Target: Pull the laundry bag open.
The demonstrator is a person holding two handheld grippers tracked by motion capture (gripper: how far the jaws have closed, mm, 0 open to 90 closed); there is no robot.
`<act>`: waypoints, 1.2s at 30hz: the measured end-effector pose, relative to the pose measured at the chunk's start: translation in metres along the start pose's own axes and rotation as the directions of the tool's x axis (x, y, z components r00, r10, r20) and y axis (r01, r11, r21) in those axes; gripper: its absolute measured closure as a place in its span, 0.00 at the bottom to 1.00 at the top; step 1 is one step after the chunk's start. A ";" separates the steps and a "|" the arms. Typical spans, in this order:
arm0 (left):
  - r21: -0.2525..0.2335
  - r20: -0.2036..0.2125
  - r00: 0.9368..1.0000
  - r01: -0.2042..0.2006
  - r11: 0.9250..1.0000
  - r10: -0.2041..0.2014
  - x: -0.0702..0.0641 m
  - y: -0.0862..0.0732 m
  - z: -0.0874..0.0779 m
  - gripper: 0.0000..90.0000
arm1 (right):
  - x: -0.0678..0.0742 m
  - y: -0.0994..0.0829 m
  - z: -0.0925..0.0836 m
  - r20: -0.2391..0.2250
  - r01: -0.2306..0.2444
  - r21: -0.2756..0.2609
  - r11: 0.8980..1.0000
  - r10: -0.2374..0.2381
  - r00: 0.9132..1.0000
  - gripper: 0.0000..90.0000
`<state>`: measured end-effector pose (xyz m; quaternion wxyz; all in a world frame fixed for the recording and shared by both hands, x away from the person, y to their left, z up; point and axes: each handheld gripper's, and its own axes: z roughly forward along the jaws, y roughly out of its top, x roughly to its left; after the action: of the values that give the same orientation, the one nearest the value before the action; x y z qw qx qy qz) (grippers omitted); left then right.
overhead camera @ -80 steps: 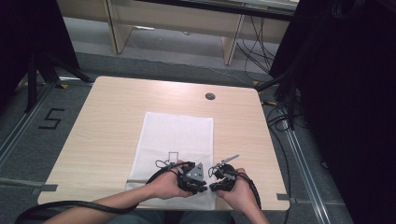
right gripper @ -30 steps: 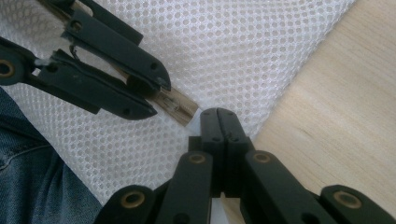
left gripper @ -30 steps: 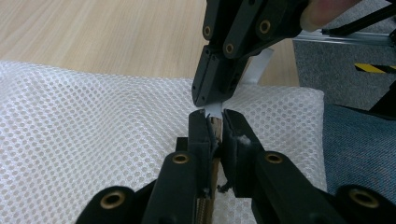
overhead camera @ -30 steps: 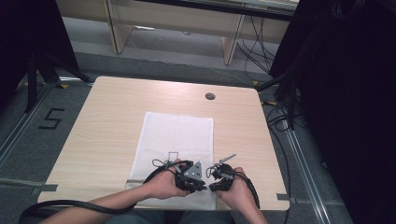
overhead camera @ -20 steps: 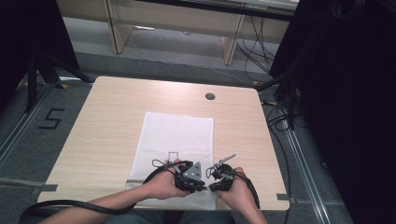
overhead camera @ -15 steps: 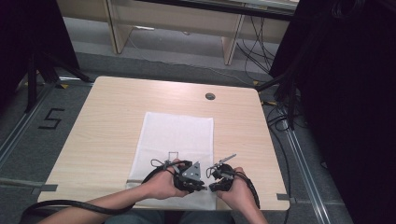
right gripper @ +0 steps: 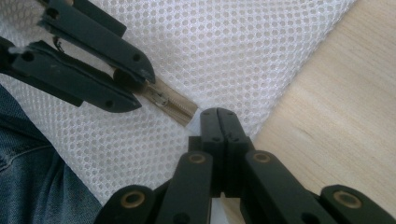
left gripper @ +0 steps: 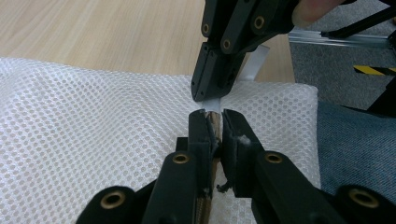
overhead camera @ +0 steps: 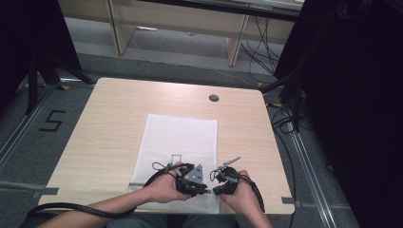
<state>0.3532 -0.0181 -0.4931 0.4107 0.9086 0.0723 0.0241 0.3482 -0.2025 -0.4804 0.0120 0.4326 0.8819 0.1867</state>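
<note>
A white mesh bag (overhead camera: 180, 137) lies flat in the middle of the wooden table (overhead camera: 114, 114), its near edge at the table's front. Both grippers meet tip to tip at that near edge. My left gripper (left gripper: 214, 122) is shut on the beige zipper pull (left gripper: 215, 125); it also appears as the left gripper (right gripper: 140, 88) on the zipper (right gripper: 170, 103) and as the left gripper (overhead camera: 204, 188). My right gripper (right gripper: 219, 113) is shut on the bag's edge at the zipper's end. From the left gripper view the right gripper (left gripper: 210, 95) pinches a white strip (left gripper: 213, 104).
A round cable hole (overhead camera: 214, 98) sits at the table's far side. Grey tape strips (overhead camera: 47, 191) mark the front corners. Black cables (overhead camera: 62, 207) trail from the grippers. The person's jeans (left gripper: 355, 149) are just below the table edge. Dark curtains stand at the right.
</note>
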 end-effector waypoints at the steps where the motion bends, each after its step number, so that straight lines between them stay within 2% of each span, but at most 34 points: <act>1: -0.001 -0.001 1.000 -0.007 1.000 0.007 0.000 0.000 -0.002 0.91 | 0.000 0.000 0.000 -0.001 0.001 -0.003 1.000 -0.001 1.000 1.00; 6: -0.012 0.006 1.000 0.021 1.000 -0.021 0.002 -0.003 -0.004 0.91 | 0.000 0.000 0.000 0.000 0.000 -0.002 1.000 0.000 1.000 1.00; 16: -0.001 -0.001 1.000 -0.012 1.000 0.012 0.001 -0.002 -0.006 0.91 | 0.000 -0.001 0.000 -0.002 -0.011 -0.003 1.000 0.011 1.000 1.00; 18: -0.006 -0.006 1.000 -0.004 1.000 0.004 0.001 -0.003 -0.008 0.91 | 0.001 -0.001 0.000 -0.003 -0.022 0.004 1.000 0.022 1.000 1.00; 19: 0.001 -0.004 1.000 -0.005 1.000 0.005 0.001 -0.003 -0.009 0.91 | -0.001 -0.001 0.000 -0.005 -0.004 -0.007 1.000 0.004 1.000 1.00; 23: -0.005 -0.008 1.000 -0.008 1.000 0.008 0.000 -0.003 -0.009 0.91 | 0.000 -0.001 0.000 -0.004 -0.020 0.001 1.000 0.020 1.000 1.00; 25: -0.005 -0.007 1.000 -0.009 1.000 0.009 0.001 -0.003 -0.009 0.91 | 0.000 0.000 0.000 -0.004 -0.007 -0.006 1.000 0.007 1.000 1.00; 27: -0.004 -0.006 1.000 -0.012 1.000 0.012 0.001 -0.004 -0.009 0.91 | 0.001 -0.001 0.000 -0.002 -0.024 0.005 1.000 0.024 1.000 1.00; 28: -0.003 -0.005 1.000 -0.013 1.000 0.013 0.001 -0.004 -0.009 0.91 | 0.000 -0.001 0.000 -0.004 -0.006 -0.006 1.000 0.006 1.000 1.00; 31: -0.004 -0.004 1.000 -0.015 1.000 0.015 0.000 -0.004 -0.009 0.91 | -0.001 -0.001 0.000 -0.002 -0.004 -0.003 1.000 0.004 1.000 1.00; 32: 0.006 -0.005 0.999 -0.039 0.999 0.039 0.002 -0.004 -0.011 0.91 | -0.001 -0.001 0.000 -0.003 0.000 -0.003 1.000 0.000 1.000 1.00; 33: 0.006 -0.005 0.999 -0.039 0.999 0.039 0.002 -0.004 -0.011 0.91 | -0.001 -0.001 0.000 -0.003 0.000 -0.003 1.000 0.000 1.000 1.00; 34: -0.003 -0.005 1.000 -0.016 1.000 0.016 0.001 -0.005 -0.013 0.91 | 0.000 -0.001 0.000 -0.003 -0.003 -0.005 1.000 0.003 1.000 1.00; 35: -0.003 -0.005 1.000 -0.016 1.000 0.016 0.001 -0.005 -0.013 0.91 | 0.000 -0.001 0.000 -0.003 -0.003 -0.005 1.000 0.003 1.000 1.00; 36: -0.006 -0.009 1.000 -0.017 1.000 0.017 0.001 -0.006 -0.014 0.91 | 0.001 -0.001 0.000 -0.003 -0.023 0.006 1.000 0.023 1.000 1.00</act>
<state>0.3518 -0.0041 -0.4883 0.4128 0.9079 0.0662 0.0319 0.3470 -0.2025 -0.4803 0.0072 0.4426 0.8774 0.1850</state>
